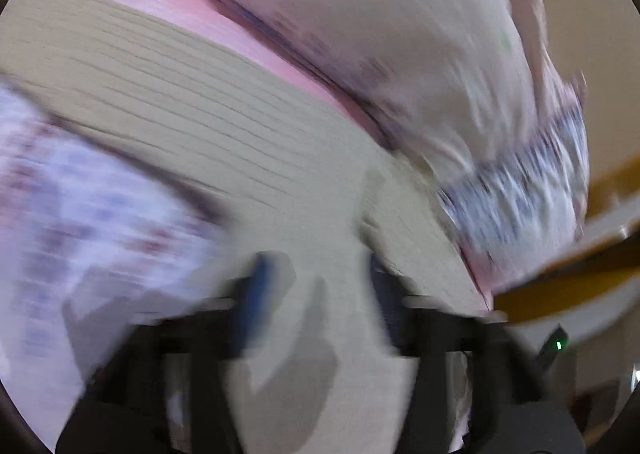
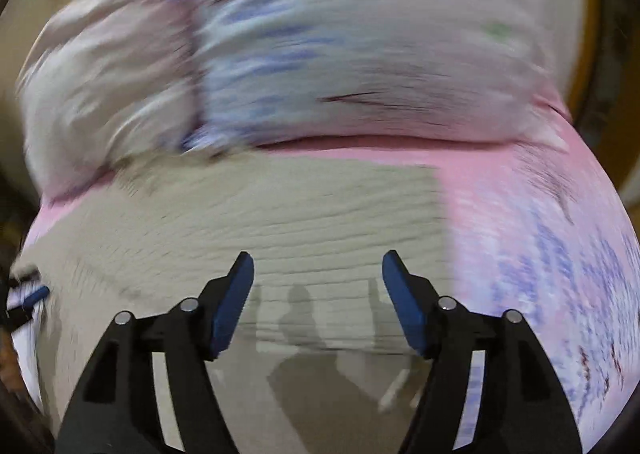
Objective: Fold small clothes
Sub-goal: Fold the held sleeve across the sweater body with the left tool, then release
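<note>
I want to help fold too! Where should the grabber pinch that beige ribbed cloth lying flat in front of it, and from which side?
Probably at a corner of the beige ribbed cloth, like the one at its far right edge where it meets the pink sheet. It lies flat, so only edges give something to pinch. Come from above, tilted down, with the open right gripper. The pictures are blurry, so that corner is a guess.

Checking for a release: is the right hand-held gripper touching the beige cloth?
Apart. The right wrist view shows the right hand-held gripper open, empty, above the beige cloth.
</note>
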{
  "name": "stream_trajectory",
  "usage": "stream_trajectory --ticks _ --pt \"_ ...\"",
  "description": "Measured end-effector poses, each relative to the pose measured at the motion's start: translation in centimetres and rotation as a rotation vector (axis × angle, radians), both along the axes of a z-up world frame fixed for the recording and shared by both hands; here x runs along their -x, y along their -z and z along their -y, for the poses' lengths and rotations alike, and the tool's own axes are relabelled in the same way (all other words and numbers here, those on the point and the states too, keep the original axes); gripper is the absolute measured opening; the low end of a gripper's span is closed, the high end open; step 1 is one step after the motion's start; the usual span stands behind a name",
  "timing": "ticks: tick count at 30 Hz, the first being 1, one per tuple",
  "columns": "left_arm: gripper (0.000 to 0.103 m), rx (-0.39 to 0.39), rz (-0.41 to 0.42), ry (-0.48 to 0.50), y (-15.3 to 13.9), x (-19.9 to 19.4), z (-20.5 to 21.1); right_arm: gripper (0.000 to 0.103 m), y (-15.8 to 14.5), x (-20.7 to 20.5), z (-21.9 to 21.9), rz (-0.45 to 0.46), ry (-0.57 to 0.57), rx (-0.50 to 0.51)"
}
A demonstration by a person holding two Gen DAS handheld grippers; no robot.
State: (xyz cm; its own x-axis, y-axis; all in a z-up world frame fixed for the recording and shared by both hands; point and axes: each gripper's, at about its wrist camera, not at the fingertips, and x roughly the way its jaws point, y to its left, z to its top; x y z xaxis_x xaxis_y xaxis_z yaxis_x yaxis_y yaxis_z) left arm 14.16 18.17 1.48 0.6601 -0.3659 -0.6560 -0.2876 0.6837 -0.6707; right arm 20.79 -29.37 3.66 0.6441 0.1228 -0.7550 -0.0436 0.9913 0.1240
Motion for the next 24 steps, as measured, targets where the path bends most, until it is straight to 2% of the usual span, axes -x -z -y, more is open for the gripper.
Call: stream_trajectory --ticks 3,8,10,14,16,20,22,24 --pt "0.061 -0.018 0.006 -0.155 -0.6 3.1 -6.4 0.069 0.9 -0.9 -3.3 -0.031 -0.077 0.040" --pt "0.061 0.035 -0.049 -0.354 0.8 5.5 -14.2 0.069 1.8 -1.2 -5.8 -0.067 -0.122 0.003" --pt "0.053 0.092 -0.038 -0.397 1.6 5.7 -16.6 0.069 1.8 -1.0 -6.7 -0.068 -0.138 0.009" --pt "0.044 0.123 -0.035 -0.445 2.0 4.9 -18.2 0.070 1.7 -0.7 -7.3 -0.073 -0.152 0.015" --pt "0.036 0.144 -0.032 -0.457 2.3 4.4 -18.9 0.070 1.7 -0.7 -7.4 -0.073 -0.154 0.014" --pt "0.011 0.197 -0.029 -0.447 3.6 3.3 -19.0 0.070 1.8 -0.7 -7.4 -0.077 -0.152 0.016" --pt "0.008 0.223 -0.018 -0.421 3.8 2.8 -18.1 0.070 1.9 -0.7 -7.2 -0.078 -0.150 0.011" --pt "0.007 0.218 0.034 -0.408 2.9 2.5 -17.1 0.070 1.8 -0.7 -7.0 -0.076 -0.148 0.006"
